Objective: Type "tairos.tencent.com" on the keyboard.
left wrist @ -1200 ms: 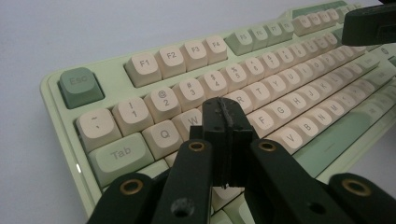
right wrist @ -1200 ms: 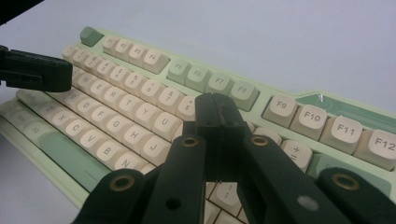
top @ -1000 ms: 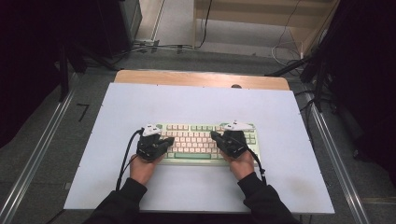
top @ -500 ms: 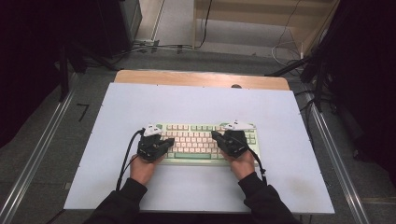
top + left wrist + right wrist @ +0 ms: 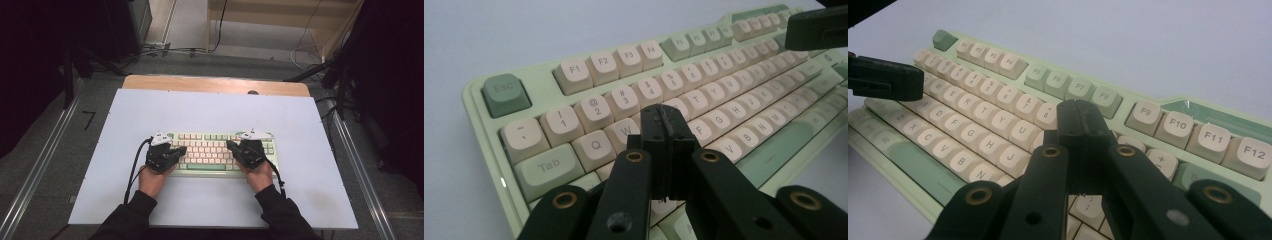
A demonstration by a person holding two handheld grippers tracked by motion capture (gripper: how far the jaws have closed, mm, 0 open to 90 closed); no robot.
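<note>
Black left tool [image 5: 176, 151] and right tool [image 5: 233, 148], brass-ringed screws, white top plates, black cables, dark sleeves [image 5: 131, 215]

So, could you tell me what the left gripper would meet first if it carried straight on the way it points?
Probably the keyboard: the left gripper, jaws shut, angles down over the letter keys near E and R. How close its tip sits to the keycaps is unclear.

One keyboard [image 5: 220, 150] lies on one bench [image 5: 210, 107]. Two tools are over it: the left tool [image 5: 181, 149] and the right tool [image 5: 231, 145].
</note>
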